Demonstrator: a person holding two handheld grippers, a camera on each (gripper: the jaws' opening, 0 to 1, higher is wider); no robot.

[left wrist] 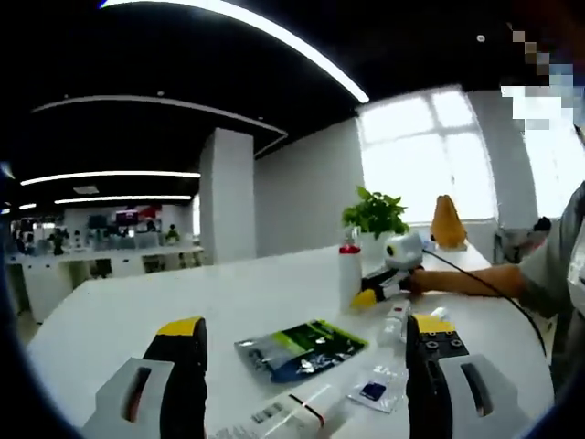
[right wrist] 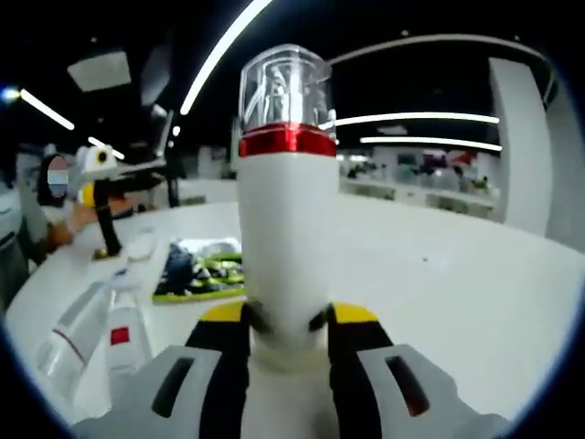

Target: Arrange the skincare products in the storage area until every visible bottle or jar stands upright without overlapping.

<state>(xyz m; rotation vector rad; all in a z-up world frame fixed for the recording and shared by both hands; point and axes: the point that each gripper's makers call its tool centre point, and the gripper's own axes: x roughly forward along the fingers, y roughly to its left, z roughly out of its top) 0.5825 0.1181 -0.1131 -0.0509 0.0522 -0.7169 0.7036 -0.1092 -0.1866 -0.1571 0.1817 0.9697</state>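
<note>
Skincare products scattered across a white round table (left wrist: 137, 311). Nearest in the left gripper view, between the widely spread yellow-tipped black jaws of the left gripper (left wrist: 306, 352): a clear-and-white squeeze tube with a thin red band (left wrist: 292, 413), lying flat at the table's near edge, its end cut off by the frame. Just beyond, a small clear sachet with a dark blue square (left wrist: 375, 391), and a green-and-dark foil pouch (left wrist: 297, 347), flat, print too blurred to read. Past the right-hand jaw, a small white tube with red marking (left wrist: 395, 322), partly hidden. Farther on, a white bottle with a red collar and clear cap (left wrist: 349, 270) standing upright, pinched low down by the right gripper (left wrist: 366, 297), a person's forearm (left wrist: 466, 279) behind it. At the far edge, a green potted plant (left wrist: 375, 215) and an orange cone-shaped object (left wrist: 448, 222), hard to identify.

In the right gripper view, close up: right gripper (right wrist: 288, 320) pressed against the bottle (right wrist: 285, 238), its base hidden between the jaws. Left of them, two flat white tubes (right wrist: 123, 334) near the table edge (right wrist: 457, 302), one partly cut off, then the pouch (right wrist: 196, 270). Beyond, the left gripper (right wrist: 108, 240), blurred.
</note>
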